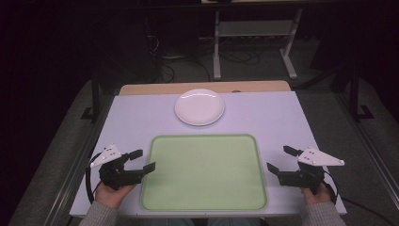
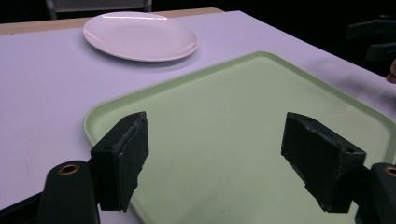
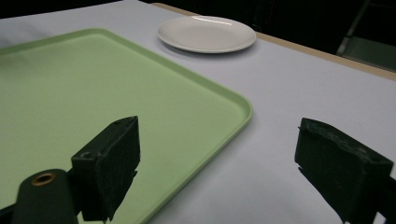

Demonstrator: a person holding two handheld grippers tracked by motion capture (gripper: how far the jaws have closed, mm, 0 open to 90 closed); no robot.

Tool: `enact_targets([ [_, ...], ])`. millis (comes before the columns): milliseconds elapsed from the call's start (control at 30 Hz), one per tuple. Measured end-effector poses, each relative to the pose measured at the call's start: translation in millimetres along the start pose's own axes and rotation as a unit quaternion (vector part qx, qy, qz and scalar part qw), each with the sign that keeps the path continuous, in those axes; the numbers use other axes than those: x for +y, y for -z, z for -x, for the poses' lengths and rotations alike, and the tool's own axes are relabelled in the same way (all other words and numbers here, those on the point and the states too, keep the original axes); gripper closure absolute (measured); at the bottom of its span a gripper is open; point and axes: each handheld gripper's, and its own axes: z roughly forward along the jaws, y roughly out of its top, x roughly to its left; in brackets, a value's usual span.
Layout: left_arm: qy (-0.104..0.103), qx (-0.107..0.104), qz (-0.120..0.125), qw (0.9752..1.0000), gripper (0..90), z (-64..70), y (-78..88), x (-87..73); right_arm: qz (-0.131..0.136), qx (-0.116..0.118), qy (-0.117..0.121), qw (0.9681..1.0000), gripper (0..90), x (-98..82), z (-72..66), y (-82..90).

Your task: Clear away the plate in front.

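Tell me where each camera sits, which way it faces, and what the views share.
High view: above the person's side, looking forward and down at the table; hands, left gripper, right gripper.
Left gripper view: rides the left gripper, facing across the tray; open jaws.
Right gripper view: rides the right gripper, over the tray's edge; open jaws.
Shared: tray and plate.

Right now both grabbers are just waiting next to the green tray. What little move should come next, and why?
Probably reach the left gripper forward toward the white plate. It is the one loose thing on the table, beyond the green tray, which lies bare. Both grippers are open and hold nothing; the right gripper looks about as well placed, so either could go.
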Motion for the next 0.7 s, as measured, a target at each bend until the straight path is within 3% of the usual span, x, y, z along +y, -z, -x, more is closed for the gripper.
enact_targets([
  [300,-0.013,-0.003,-0.012,0.9998,22.7,0.5,-9.2,11.7,0.001,0.0,-0.001,1.0,13.3,0.1,0.4,-0.1],
  [700,-0.012,-0.011,-0.025,0.9996,23.1,0.8,-22.7,25.0,0.0,0.001,0.0,1.0,13.3,0.5,0.4,-0.2],
])
